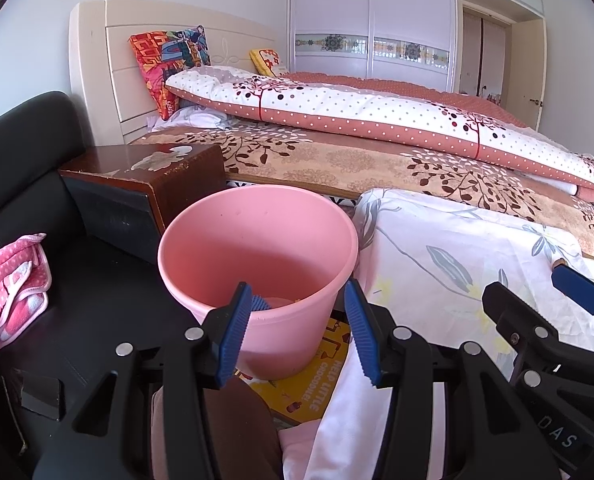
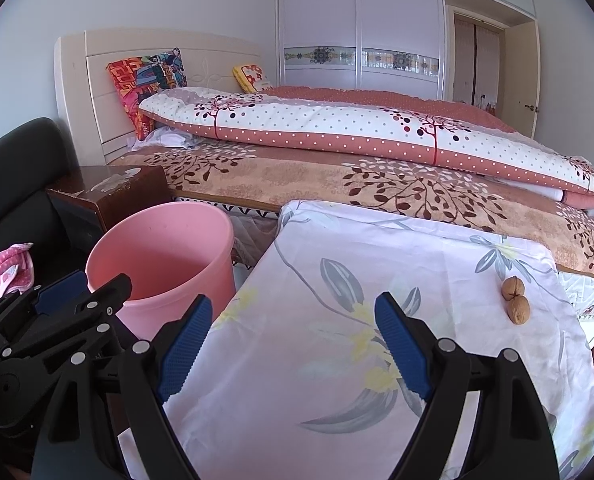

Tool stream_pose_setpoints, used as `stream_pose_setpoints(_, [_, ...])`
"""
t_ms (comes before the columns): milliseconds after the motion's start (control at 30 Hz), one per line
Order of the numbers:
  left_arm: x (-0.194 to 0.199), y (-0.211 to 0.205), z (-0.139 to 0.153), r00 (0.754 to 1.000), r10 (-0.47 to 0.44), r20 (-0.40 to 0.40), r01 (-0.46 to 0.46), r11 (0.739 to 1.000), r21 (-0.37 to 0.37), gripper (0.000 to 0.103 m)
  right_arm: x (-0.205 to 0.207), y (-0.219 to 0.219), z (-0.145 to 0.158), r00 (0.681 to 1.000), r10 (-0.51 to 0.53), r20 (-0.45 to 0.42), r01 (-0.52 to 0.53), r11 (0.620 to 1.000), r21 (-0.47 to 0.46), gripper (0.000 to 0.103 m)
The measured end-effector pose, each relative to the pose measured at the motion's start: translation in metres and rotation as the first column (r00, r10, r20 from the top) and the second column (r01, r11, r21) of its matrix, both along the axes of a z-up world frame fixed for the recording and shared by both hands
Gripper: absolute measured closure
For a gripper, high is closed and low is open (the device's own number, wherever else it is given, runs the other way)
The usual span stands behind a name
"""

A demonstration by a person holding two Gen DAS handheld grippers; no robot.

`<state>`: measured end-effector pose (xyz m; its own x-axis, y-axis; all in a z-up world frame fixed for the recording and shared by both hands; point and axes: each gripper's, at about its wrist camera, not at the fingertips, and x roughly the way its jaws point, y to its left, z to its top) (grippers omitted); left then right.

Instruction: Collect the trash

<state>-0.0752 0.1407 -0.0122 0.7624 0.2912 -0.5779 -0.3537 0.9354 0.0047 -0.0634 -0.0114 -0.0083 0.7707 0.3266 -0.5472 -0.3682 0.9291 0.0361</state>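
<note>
Bedroom with a large bed (image 2: 377, 184) behind; in front of it stands a bench covered by a flowered cloth (image 2: 337, 340), and to its left a pink bucket (image 2: 161, 256) on the floor beside a dark nightstand (image 2: 109, 192).

Two walnuts (image 2: 515, 299) lie on the cloth, touching each other, near its far right edge. They seem to be the trash that remains. Together they make a short row that runs away from the camera, a little tilted.

From the right claw (image 2: 297, 344) the walnuts lie ahead and to the right, outside the gap between its fingers. This claw is spread wide and holds nothing. It is clearly the nearer one, so I judge the coming move is for it: turn to the right and go forward until the nuts are between the fingers.

Left claw (image 1: 297, 328) hangs over the near rim of the bucket, also spread and empty, well apart from the walnuts. Inside the bucket I see something small at the bottom, but cannot tell what.
</note>
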Motion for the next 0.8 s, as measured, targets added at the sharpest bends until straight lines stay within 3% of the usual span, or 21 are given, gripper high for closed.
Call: stream_pose_setpoints(800, [0.0021, -0.006, -0.0044, 1.0, 0.001, -0.024, 0.0, 1.0, 0.015, 0.054, 0.0018, -0.0031, -0.0047, 1.0, -0.012, -0.011, 0.012, 1.0, 0.004, 0.021])
